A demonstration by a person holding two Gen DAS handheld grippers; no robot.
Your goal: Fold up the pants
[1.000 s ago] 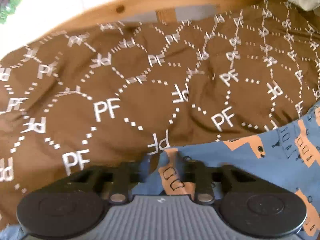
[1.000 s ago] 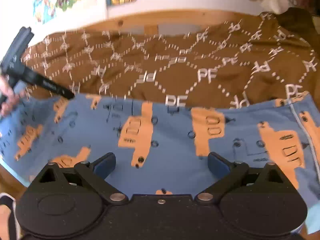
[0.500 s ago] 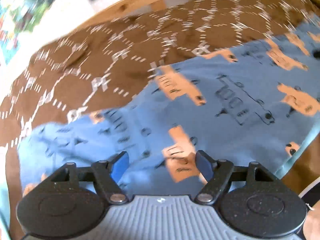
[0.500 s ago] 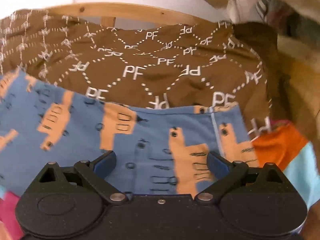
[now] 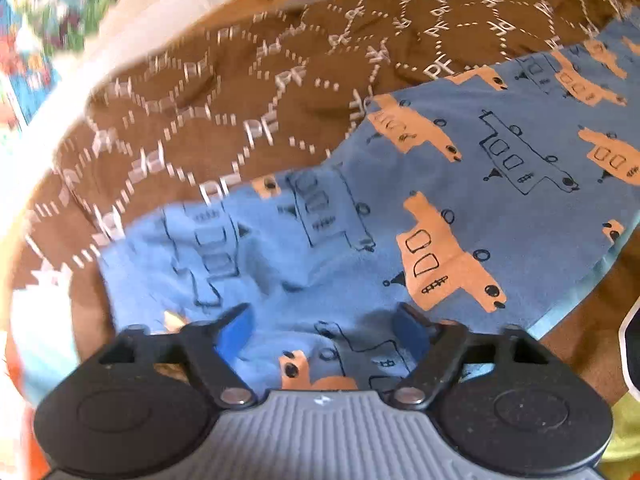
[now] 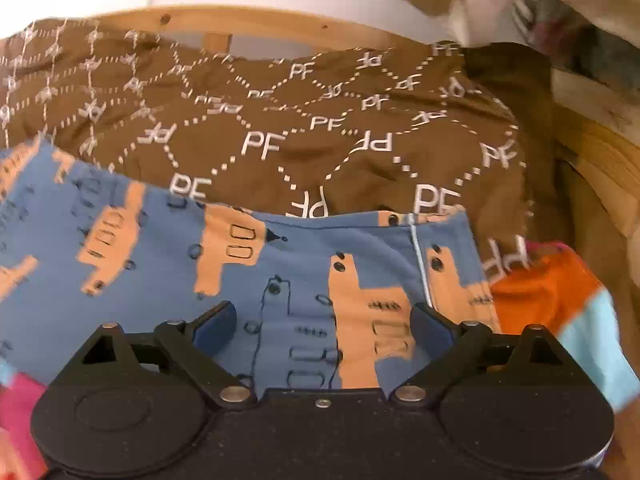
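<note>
Left wrist: gripper (image 5: pixel 322 330) agape above pants (image 5: pixel 460 208).

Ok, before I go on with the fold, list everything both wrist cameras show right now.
pants: one, blue with orange vehicle print, spread flat across the near part of the brown cloth, under both grippers.
brown cloth: one, brown with white PF lettering and dotted lines, covering the surface beyond the pants.
wooden rail: one, light wood, curving behind the brown cloth.
orange and light blue garment: one, lying to the right of the pants.
pink cloth: one, bottom left corner of the right wrist view; what it is cannot be told.
left gripper: one, black with blue pads, open over the pants.
right gripper: one, black with blue pads, open over the pants.
</note>
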